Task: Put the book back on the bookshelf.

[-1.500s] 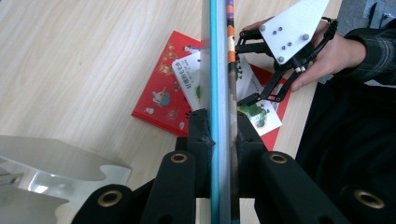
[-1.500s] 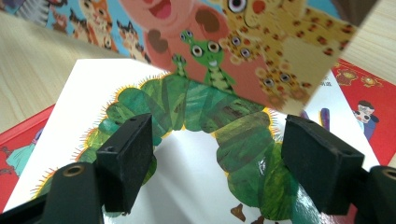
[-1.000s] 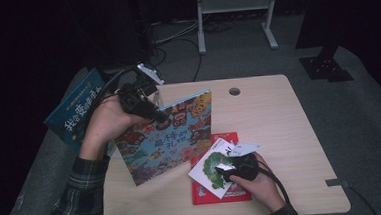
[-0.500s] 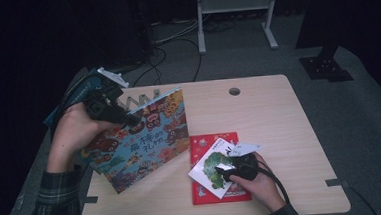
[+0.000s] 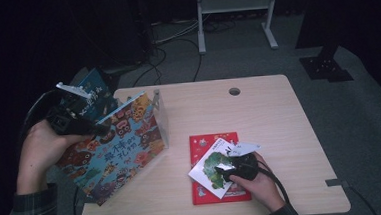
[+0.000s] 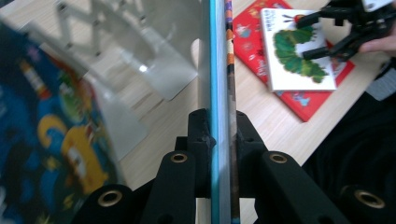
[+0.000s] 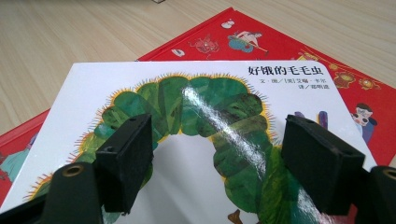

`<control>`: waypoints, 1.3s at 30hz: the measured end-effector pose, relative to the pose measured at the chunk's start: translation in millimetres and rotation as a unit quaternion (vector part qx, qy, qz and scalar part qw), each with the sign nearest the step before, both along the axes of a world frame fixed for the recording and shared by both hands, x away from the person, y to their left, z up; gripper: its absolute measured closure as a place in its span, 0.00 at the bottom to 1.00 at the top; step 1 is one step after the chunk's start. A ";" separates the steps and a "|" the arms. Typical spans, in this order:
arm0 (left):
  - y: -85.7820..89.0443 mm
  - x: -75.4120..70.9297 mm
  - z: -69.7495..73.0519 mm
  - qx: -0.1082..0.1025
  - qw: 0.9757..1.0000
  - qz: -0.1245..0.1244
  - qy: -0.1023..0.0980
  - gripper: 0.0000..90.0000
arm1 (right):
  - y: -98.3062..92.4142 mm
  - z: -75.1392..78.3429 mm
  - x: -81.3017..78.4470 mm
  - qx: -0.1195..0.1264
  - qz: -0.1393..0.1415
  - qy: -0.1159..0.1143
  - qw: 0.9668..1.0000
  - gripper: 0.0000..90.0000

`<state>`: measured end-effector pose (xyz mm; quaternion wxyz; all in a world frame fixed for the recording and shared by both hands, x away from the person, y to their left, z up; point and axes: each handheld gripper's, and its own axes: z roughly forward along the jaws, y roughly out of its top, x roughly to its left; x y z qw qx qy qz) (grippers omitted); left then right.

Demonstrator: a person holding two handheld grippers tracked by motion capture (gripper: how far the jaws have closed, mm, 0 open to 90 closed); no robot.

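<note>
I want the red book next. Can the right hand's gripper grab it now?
Probably not straight away. The right gripper sits with open fingers over the white caterpillar book, which lies on top of the red book. That top book likely has to move first, or the gripper could try the red book's bare edge.

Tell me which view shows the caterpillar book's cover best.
The right gripper view: the caterpillar book lies close up, title readable. The high view shows it small on the red book; the left gripper view shows it far off.

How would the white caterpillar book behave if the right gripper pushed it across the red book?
The white caterpillar book has a glossy, glare-streaked cover, so it probably slides easily on the red book. It looks flat and stiff, unlikely to bend. The right gripper stands open over it.
</note>
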<state>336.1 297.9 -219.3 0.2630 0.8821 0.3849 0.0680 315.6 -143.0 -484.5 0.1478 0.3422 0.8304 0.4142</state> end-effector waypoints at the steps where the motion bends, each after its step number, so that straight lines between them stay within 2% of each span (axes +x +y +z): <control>1: 4.1 -1.3 -0.5 0.001 1.000 0.009 0.001 0.90 | 0.0 0.1 0.0 0.000 0.000 0.000 1.000 0.27; 9: 32.3 -11.3 -4.7 0.003 0.999 0.055 0.001 0.90 | 0.2 0.0 0.3 0.000 -0.001 0.000 1.000 0.27; 15: 48.4 -15.6 -8.6 0.009 0.995 0.096 0.000 0.90 | 0.2 0.1 0.3 0.000 -0.001 0.000 1.000 0.27; 22: 60.1 -13.8 -16.3 0.018 0.991 0.131 0.006 0.90 | 0.3 0.1 0.3 0.000 -0.002 0.000 1.000 0.27; 29: 63.0 -8.5 -18.1 0.024 0.984 0.175 -0.005 0.90 | 0.5 0.1 0.5 0.000 -0.003 0.000 1.000 0.27; 31: 62.4 -5.9 -19.1 0.019 0.982 0.186 -0.009 0.90 | 0.6 0.2 0.6 0.000 -0.003 0.000 1.000 0.27; 34: 59.4 -1.5 -20.1 0.017 0.981 0.194 -0.015 0.90 | 0.6 0.1 0.6 0.000 -0.003 0.000 1.000 0.27; 39: 49.1 8.7 -21.4 0.017 0.981 0.192 -0.015 0.90 | 0.5 0.1 0.7 0.000 -0.003 0.000 1.000 0.27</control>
